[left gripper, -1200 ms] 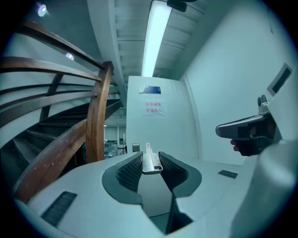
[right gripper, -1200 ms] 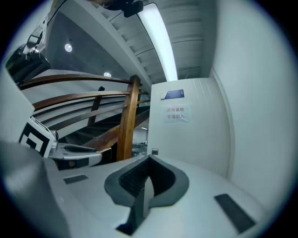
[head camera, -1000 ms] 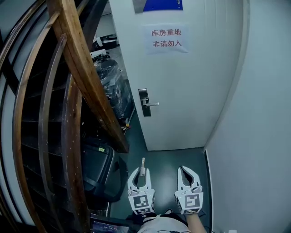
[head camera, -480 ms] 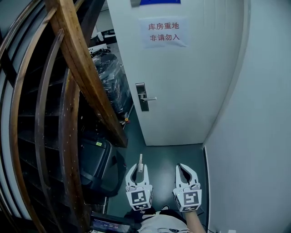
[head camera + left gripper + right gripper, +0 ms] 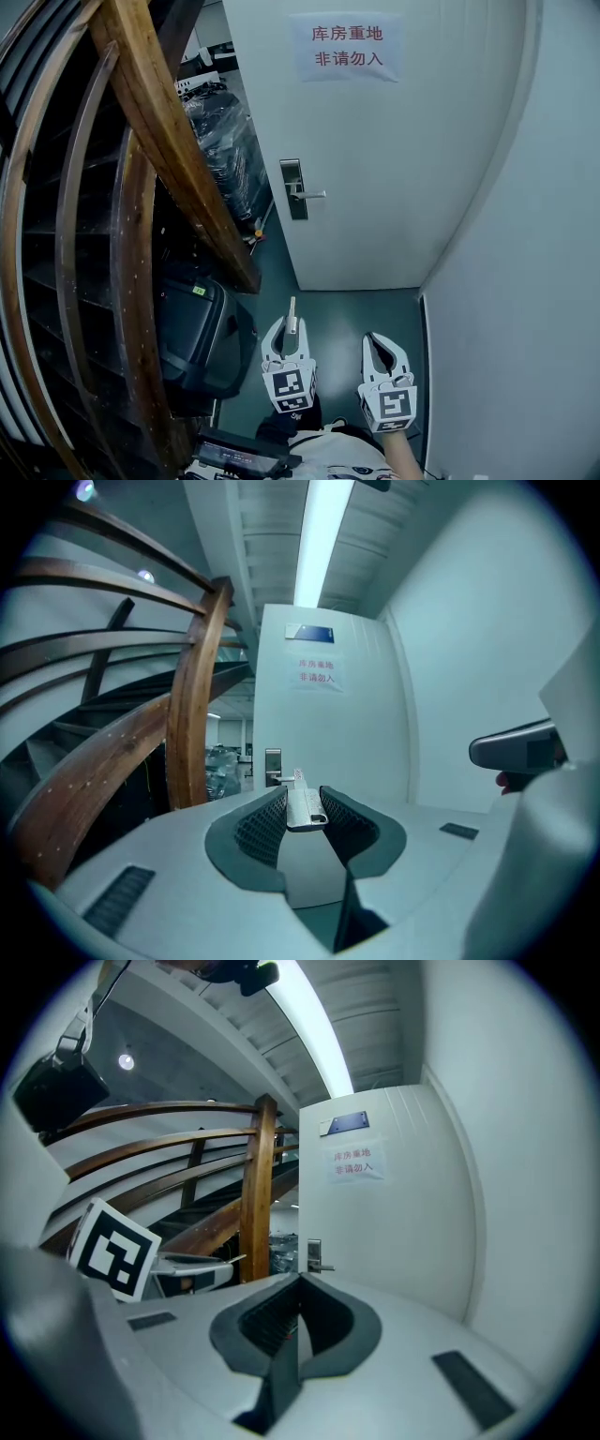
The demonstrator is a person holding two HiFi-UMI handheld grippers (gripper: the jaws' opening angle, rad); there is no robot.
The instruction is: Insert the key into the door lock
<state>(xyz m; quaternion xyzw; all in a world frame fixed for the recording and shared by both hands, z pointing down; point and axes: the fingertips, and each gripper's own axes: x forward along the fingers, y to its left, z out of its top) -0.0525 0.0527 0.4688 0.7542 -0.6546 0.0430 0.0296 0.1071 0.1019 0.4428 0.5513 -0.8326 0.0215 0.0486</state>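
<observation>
Key's pinched in the left tongs, door lock well ahead

Nearest, the left tongs [image 5: 290,330] are clenched on the key [image 5: 292,307], which pokes forward past the tips toward the door. The right tongs [image 5: 377,341] sit just beside them, squeezed together with nothing in between. There's dark green floor [image 5: 342,314] below and a black case [image 5: 192,333] off to the left under the wooden stair railing [image 5: 169,141]. Farther on is the white door [image 5: 403,169], with the door lock [image 5: 294,188] at its left edge and a paper sign [image 5: 348,45] higher up.
</observation>
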